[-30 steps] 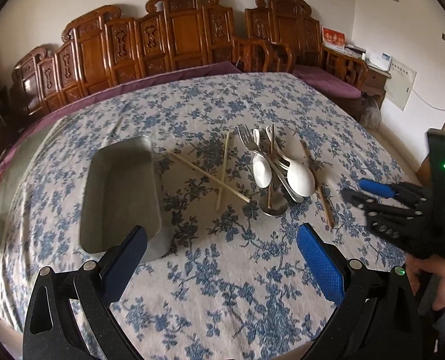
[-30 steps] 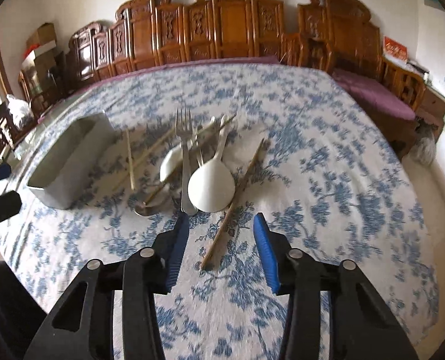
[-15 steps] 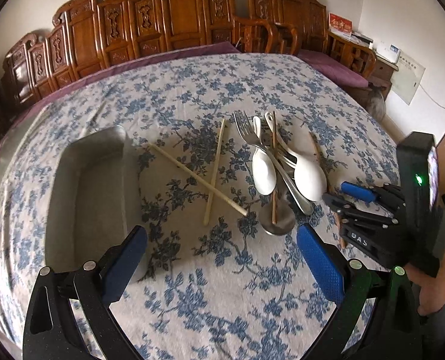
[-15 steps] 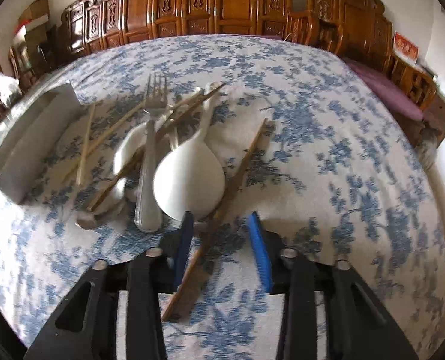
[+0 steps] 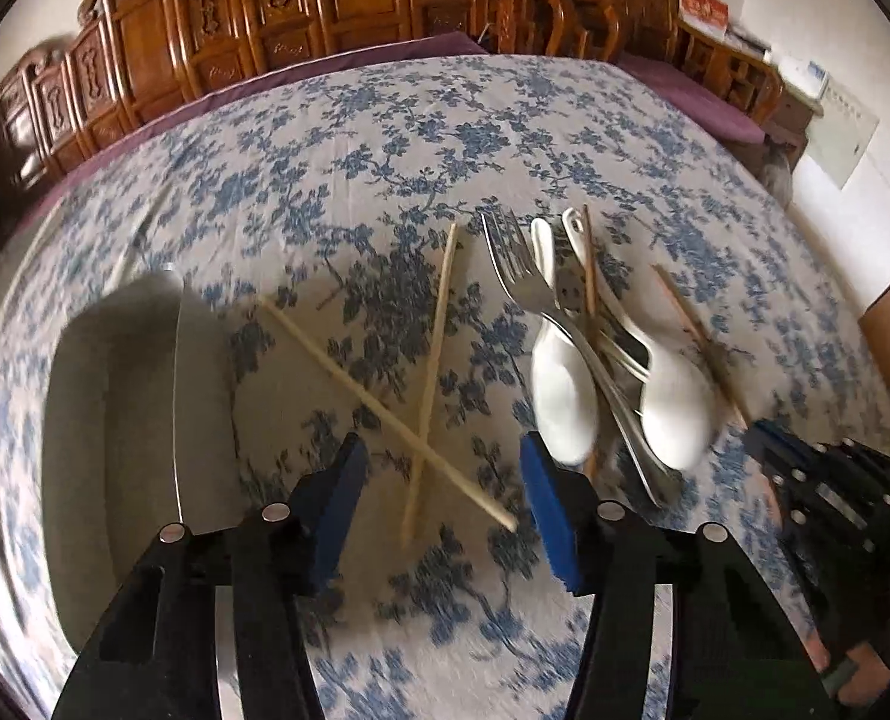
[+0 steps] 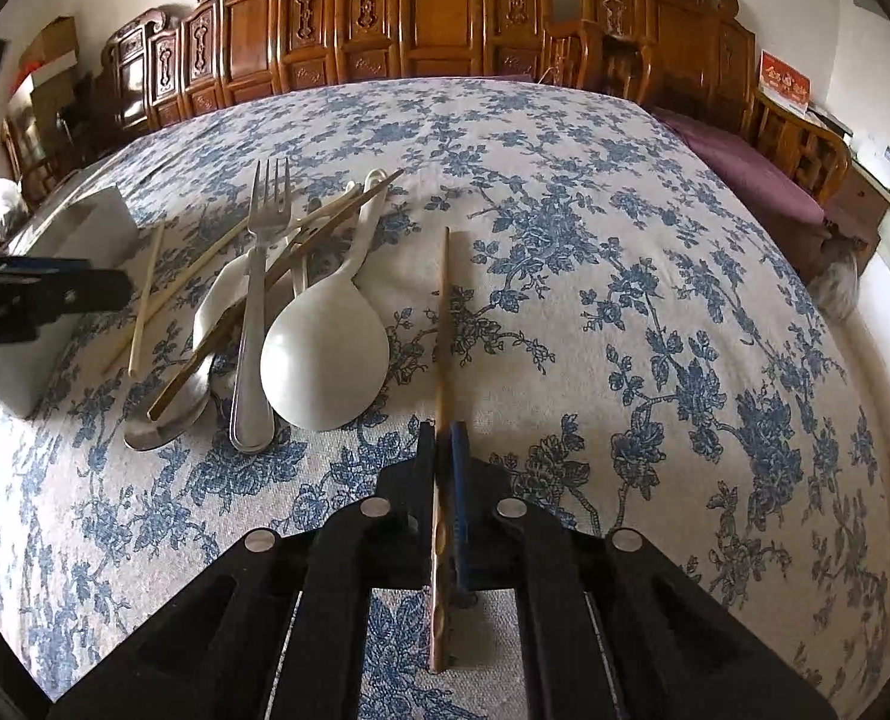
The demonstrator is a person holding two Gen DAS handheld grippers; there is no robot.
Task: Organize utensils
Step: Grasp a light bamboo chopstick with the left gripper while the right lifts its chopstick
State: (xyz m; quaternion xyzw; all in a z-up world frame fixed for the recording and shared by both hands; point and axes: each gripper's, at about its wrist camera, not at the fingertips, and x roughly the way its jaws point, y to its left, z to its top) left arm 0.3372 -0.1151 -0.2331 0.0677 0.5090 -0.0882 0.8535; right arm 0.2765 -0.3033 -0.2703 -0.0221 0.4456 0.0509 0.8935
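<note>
Right gripper [image 6: 443,444] is clamped tight on a dark wooden chopstick [image 6: 442,324]; left gripper [image 5: 438,504] has been narrowing, half-open over two crossed pale chopsticks [image 5: 384,408], gripping nothing.

Your left gripper [image 5: 438,498] is black plastic with blue pads [image 5: 545,501] and silver round screw heads at each finger's base. Your right gripper [image 6: 443,450] matches it: black ribbed frame, blue pad at 1 o'clock, four silver screws.
</note>
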